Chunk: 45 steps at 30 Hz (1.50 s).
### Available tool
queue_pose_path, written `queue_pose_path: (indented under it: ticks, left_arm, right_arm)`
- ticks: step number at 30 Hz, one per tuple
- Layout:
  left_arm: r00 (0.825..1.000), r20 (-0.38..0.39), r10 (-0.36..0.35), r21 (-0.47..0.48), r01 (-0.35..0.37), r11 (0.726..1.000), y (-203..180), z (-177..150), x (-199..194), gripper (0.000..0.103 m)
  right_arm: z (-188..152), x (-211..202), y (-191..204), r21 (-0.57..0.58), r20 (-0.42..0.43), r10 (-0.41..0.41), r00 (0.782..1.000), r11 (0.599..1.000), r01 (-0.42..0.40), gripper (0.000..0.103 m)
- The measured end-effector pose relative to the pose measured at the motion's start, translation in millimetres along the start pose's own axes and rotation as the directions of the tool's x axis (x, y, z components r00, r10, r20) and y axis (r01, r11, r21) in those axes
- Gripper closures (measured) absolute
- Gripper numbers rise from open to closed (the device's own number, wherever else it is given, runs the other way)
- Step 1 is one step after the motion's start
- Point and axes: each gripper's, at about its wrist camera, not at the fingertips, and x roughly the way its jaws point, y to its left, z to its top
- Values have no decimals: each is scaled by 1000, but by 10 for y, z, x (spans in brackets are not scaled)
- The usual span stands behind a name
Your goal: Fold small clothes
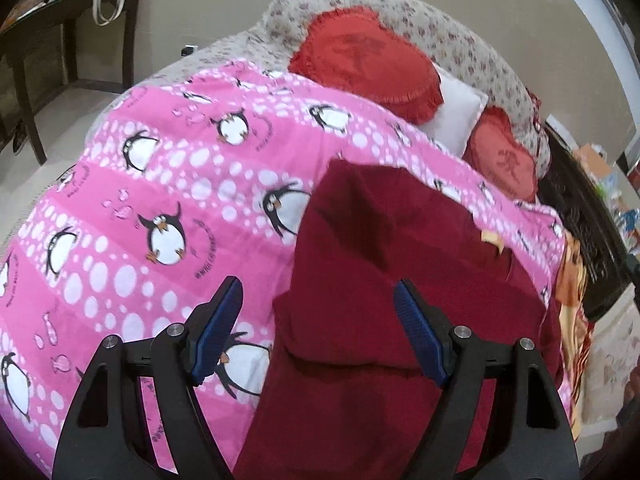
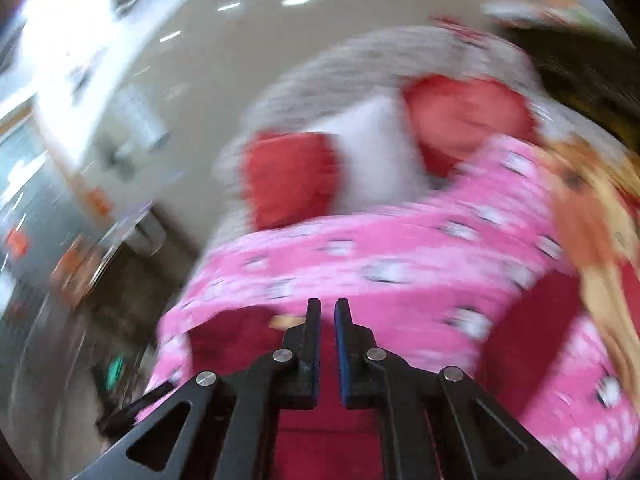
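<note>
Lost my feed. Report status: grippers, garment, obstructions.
Left gripper open above maroon garment, flat on penguin blanket. Right gripper nearly shut, empty. Nothing in the way.

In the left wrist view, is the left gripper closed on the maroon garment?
No. The left gripper is wide open above the maroon garment, with nothing between its blue pads.

Bed's left side: open pink penguin blanket (image 1: pixel 168 184), room to pass. Dark red garment (image 1: pixel 384 280) covers the right side. Red cushions (image 1: pixel 368 68) and a white pillow (image 1: pixel 456 116) block the head end. Orange cloth (image 1: pixel 572 276) drapes the right edge.
</note>
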Motion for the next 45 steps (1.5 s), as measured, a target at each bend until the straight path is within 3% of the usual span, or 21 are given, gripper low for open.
queue_pose_path:
  ticks: [2,4,5,6,8,9,11,13,15,16,17,20,22,23,28,32,33,34,35,38,45]
  left_arm:
    - [1000,4,-7,-2,7,1000,20,11,-43,24]
    - [1000,6,-5,11,5,1000,30,-14,-64,24]
    - [1000,5,-3,15,3,1000,29,-26,-63,24]
    - [1000,1,-1,17,1,1000,36,-45,-52,24]
    - [1000,-20,2,16,-2,1000,58,-82,2,24]
    - [1000,-28,3,14,-3,1000,63,-88,31,24]
    - [999,-48,9,6,-8,1000,80,-117,104,24]
    - [998,-59,10,5,-10,1000,70,-144,146,24]
    - [997,-69,14,13,-13,1000,40,-165,181,24]
    - [997,-73,13,22,-12,1000,18,-171,193,24]
    - [997,-73,12,29,-10,1000,4,-173,196,24]
    - [998,-61,19,48,-17,999,-30,-154,188,24]
    - [998,-56,9,35,-7,999,-17,-123,166,24]
    - [999,-48,3,25,-2,1000,-3,-103,141,24]
    - [1000,9,-24,-21,24,1000,44,15,-12,24]
    - [998,27,-63,-50,65,997,57,78,-60,24]
    - [997,26,-67,-53,68,996,54,86,-49,24]
    - [997,20,-70,-55,71,996,48,88,-28,24]
    - [997,8,-76,-58,76,995,43,81,8,24]
    - [995,-16,-95,-46,94,995,9,53,97,24]
    - [997,-9,-73,13,73,997,-144,63,332,24]
  right_arm:
    - [-5,103,376,-110,-9,-42,999,993,41,97]
    - [-39,212,446,-154,-8,-151,989,977,148,92]
    - [-61,289,382,-154,-17,-201,979,968,196,76]
    - [-97,367,262,-136,-31,-252,967,960,246,50]
    - [-182,472,-144,-73,-49,-374,926,926,370,33]
    - [-232,554,-399,-46,-75,-451,889,892,449,33]
    - [-277,689,-798,-3,-152,-515,843,853,521,33]
    - [-401,801,-1269,81,-257,-514,818,832,549,33]
    - [-509,907,-1582,163,-315,-458,831,837,523,33]
    - [-573,953,-1689,193,-321,-414,852,852,487,34]
    - [-613,943,-1723,197,-298,-400,867,863,466,40]
    - [-604,800,-1688,172,-258,-412,874,870,461,82]
    - [-517,662,-1576,170,-228,-405,885,879,446,89]
    - [-453,551,-1496,192,-195,-365,910,896,400,89]
    - [-160,286,-528,75,-61,-137,989,987,142,89]
    - [-156,412,501,-153,-59,87,995,984,-95,89]
    - [-247,524,701,-203,-91,118,989,970,-134,80]
    - [-338,617,817,-230,-128,122,984,962,-149,70]
    - [-461,743,895,-247,-178,106,978,957,-149,52]
    - [-786,965,870,-238,-290,59,955,962,-132,51]
    - [-991,753,146,17,-268,76,960,997,-74,50]
